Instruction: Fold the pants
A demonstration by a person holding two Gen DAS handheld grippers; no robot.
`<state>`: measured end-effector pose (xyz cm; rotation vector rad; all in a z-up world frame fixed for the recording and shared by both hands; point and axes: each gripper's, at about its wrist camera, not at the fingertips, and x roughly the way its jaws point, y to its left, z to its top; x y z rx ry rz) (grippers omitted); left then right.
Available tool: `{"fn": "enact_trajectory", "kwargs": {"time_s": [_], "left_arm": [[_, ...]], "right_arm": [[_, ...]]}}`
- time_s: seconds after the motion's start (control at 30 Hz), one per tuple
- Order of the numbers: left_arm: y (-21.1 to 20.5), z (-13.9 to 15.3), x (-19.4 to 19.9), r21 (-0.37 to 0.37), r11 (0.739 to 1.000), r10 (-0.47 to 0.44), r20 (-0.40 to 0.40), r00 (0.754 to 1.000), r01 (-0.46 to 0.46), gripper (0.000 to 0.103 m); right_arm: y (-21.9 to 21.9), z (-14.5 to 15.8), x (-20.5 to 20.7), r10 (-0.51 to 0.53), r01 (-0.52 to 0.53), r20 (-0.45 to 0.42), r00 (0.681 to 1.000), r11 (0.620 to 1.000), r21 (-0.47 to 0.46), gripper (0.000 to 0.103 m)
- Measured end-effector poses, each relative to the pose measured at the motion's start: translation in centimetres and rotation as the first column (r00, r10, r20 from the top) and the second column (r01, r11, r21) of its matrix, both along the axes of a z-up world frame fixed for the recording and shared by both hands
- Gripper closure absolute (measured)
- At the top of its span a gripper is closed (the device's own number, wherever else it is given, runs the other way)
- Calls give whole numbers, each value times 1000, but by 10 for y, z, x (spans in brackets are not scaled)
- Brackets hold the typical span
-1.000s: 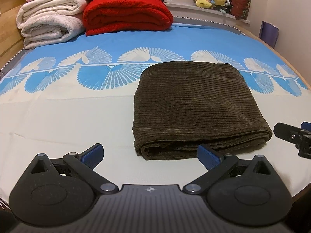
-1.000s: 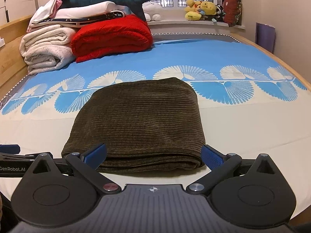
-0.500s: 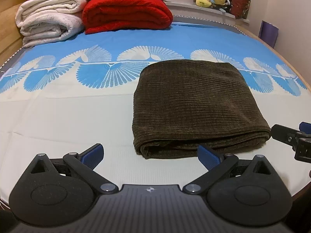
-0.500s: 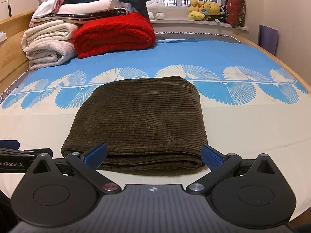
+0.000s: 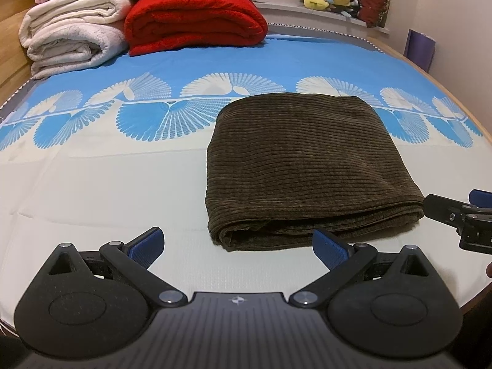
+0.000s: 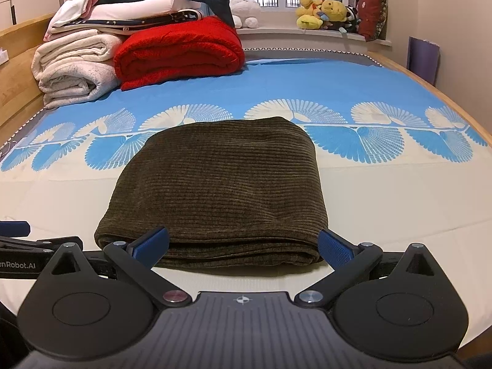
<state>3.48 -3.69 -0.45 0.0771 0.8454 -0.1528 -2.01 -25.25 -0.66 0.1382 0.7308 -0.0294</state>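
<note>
While the pants [image 5: 310, 169] lie in a compact brown corduroy bundle on the bed sheet [image 5: 107, 190], we see little left to fold, so the risk now is undoing what stands. From the left wrist view, the left gripper [image 5: 238, 244] has its blue pads spread wide and holds nothing; it sits short of the bundle's near left corner, with bare sheet between the pads. The layered edges at that near corner gape a little, and we judge that a pad brushing them could drag the top layer askew or pull a layer out. The right gripper [image 5: 458, 215] shows at the right edge of this view, just beside the bundle's near right corner; whether it touches the cloth we cannot tell.

From the right wrist view, the right gripper [image 6: 243, 244] is likewise spread and empty, its pads framing the near edge of the pants [image 6: 221, 184]. The fold sits close between them, so a forward push would, we think, shove the whole bundle along the smooth sheet or crumple its stacked edge. Closing here would likely pinch only some layers, and lifting then would let the rest spill open. The red blanket [image 6: 181, 52] and white blankets [image 6: 73, 67] are well apart at the head of the bed and pose no hazard.
</note>
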Motion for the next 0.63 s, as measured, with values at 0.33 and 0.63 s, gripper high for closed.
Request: {"fn": "enact_trajectory", "kwargs": {"time_s": [0.33,0.63], "left_arm": [[0,-1,1,4,1000,-16,8,1000,16,0],[-2,0,-1,10,1000,-28,25,999,27,0]], "right_arm": [[2,0,0,7,-7,1,1000,1000,-6,1],[2,1,1,11,-11,2,1000,1000,-7,1]]}}
